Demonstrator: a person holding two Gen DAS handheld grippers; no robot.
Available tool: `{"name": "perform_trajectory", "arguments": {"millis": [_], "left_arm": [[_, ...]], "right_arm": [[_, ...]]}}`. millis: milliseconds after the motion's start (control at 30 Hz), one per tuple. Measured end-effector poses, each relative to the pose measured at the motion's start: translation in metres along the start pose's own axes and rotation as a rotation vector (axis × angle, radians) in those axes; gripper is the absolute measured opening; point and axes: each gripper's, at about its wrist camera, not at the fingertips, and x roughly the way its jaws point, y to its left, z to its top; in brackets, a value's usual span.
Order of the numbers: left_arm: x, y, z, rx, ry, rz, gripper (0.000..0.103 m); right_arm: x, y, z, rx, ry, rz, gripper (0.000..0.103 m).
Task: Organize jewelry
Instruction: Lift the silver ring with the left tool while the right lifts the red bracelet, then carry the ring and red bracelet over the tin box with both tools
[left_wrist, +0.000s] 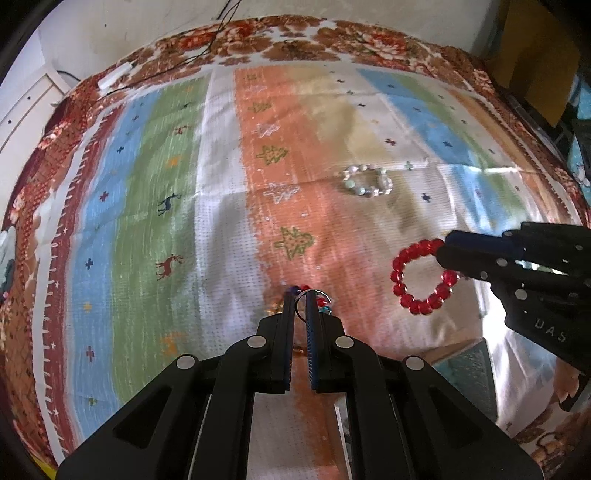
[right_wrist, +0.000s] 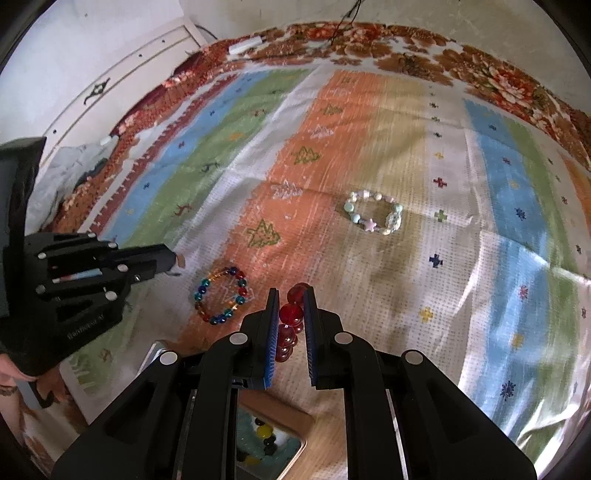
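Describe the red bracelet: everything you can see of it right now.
The red bracelet is a closed ring of round, glossy, translucent red beads, glass or plastic by the look. The right gripper is shut on one side of it. It looks lifted, hanging clear of the striped cloth; nothing else touches it.

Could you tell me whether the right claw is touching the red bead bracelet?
Touching. In the right wrist view the right claw has the red bead bracelet pinched between its two fingers, and the left wrist view shows the loop dangling from its tip.
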Motion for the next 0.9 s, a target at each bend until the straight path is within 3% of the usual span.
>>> {"name": "perform_trajectory", "arguments": {"millis": [67, 100, 267, 467, 900], "left_arm": [[-0.007, -0.005, -0.002, 0.013, -0.014, -0.005, 0.006], [-0.011, -0.008, -0.003, 0.020, -0.025, -0.003, 0.006], [-0.023, -0.016, -0.006, 0.040, -0.056, 0.003, 0.006], [-0.025, -0.021, -0.009, 0.048, -0.062, 0.005, 0.006], [-0.016, -0.013, -0.009, 0.036, -0.036, 0.018, 0.006]], "right_arm": [[-0.008, 0.003, -0.001, -0.004, -0.019, 0.016, 0.013], [-0.015, 0.004, -0.002, -0.002, -0.038, 0.031, 0.004], [-0.038, 0.011, -0.008, -0.017, -0.082, 0.033, 0.004], [-0.035, 0.011, -0.011, -0.024, -0.069, 0.020, 0.003], [0.015, -0.002, -0.018, 0.001, 0.118, 0.028, 0.003]]}}
